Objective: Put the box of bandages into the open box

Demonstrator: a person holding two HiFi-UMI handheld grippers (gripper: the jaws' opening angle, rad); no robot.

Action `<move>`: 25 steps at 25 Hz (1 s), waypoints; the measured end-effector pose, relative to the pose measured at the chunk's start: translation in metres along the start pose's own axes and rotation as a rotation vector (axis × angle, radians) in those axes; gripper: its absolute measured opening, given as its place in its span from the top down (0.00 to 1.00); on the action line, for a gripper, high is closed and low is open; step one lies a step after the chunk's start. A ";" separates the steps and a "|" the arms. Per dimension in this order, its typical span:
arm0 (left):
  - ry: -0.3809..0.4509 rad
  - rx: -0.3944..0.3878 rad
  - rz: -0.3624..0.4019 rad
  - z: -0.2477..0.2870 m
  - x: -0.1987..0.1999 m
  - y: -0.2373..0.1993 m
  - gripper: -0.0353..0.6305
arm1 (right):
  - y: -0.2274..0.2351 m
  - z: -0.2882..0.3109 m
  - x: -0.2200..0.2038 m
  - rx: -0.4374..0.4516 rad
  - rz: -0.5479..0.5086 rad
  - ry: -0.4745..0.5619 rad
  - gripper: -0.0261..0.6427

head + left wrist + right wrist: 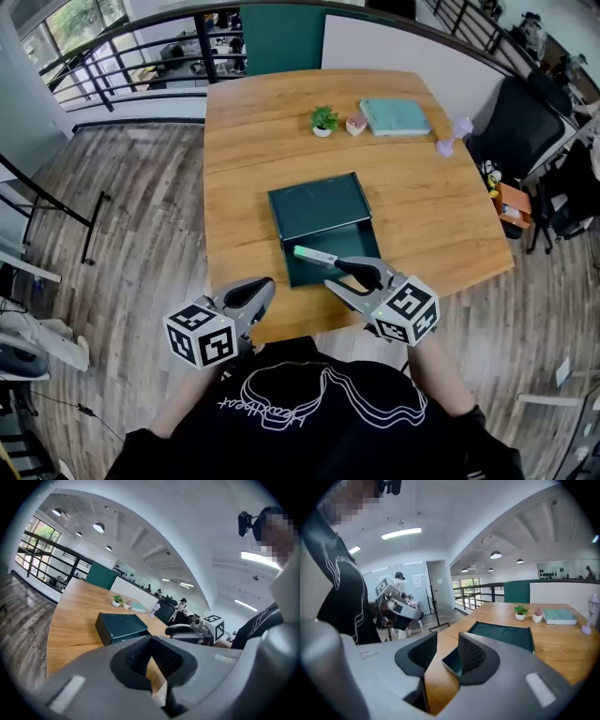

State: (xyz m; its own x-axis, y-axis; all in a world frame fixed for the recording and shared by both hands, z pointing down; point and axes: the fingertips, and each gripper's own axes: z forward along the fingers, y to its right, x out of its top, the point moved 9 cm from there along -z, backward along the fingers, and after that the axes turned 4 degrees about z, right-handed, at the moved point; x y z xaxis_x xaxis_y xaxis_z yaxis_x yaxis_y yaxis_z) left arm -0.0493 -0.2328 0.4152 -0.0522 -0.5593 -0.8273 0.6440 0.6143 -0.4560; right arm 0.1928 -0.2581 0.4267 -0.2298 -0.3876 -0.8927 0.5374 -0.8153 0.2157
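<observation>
The open dark green box (pixel 330 265) lies on the wooden table, with its lid (pixel 319 208) tilted up behind it. A slim white and green box of bandages (pixel 315 254) lies across the tray's near left part. My right gripper (pixel 335 275) hangs just in front of it, over the tray's near edge, open with nothing between its fingers. In the right gripper view (pixel 447 644) the tray's corner (pixel 451 663) shows through the gap. My left gripper (pixel 265 286) is at the table's near edge, left of the box (pixel 122 625); its pads (pixel 140 656) meet, empty.
At the table's far side stand a small potted plant (pixel 322 121), a pink pot (pixel 355 125), a teal book (pixel 395 116) and a purple object (pixel 450 141). A black chair (pixel 520 122) stands at the right. A railing (pixel 141 56) runs at the back left.
</observation>
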 end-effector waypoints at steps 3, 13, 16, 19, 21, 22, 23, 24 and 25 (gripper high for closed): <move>0.001 -0.024 0.011 -0.001 -0.002 0.014 0.94 | -0.017 -0.019 -0.006 0.028 0.103 0.084 0.75; 0.040 -0.063 0.048 -0.008 -0.008 0.047 0.95 | -0.053 -0.060 -0.009 0.039 0.149 0.221 0.92; 0.052 -0.080 0.059 -0.010 -0.010 0.060 0.95 | -0.062 -0.069 -0.007 0.060 0.157 0.256 0.92; 0.059 -0.084 0.072 -0.014 -0.010 0.068 0.95 | -0.072 -0.073 -0.006 0.059 0.140 0.241 0.92; 0.064 -0.081 0.077 -0.017 -0.008 0.073 0.94 | -0.076 -0.073 -0.005 0.055 0.125 0.227 0.92; 0.067 -0.079 0.080 -0.018 -0.008 0.075 0.95 | -0.078 -0.074 -0.004 0.060 0.133 0.232 0.92; 0.069 -0.078 0.084 -0.020 -0.007 0.076 0.95 | -0.078 -0.074 -0.003 0.065 0.146 0.241 0.92; 0.072 -0.076 0.089 -0.022 -0.005 0.078 0.95 | -0.078 -0.075 -0.001 0.070 0.158 0.250 0.92; 0.073 -0.075 0.093 -0.024 -0.004 0.079 0.95 | -0.079 -0.076 0.000 0.075 0.166 0.258 0.93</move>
State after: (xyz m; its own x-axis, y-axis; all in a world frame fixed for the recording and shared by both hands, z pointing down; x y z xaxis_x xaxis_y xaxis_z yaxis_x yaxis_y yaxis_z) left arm -0.0160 -0.1685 0.3749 -0.0522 -0.4576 -0.8876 0.5898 0.7031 -0.3972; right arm 0.2124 -0.1611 0.3795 0.0745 -0.4039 -0.9117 0.4865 -0.7834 0.3868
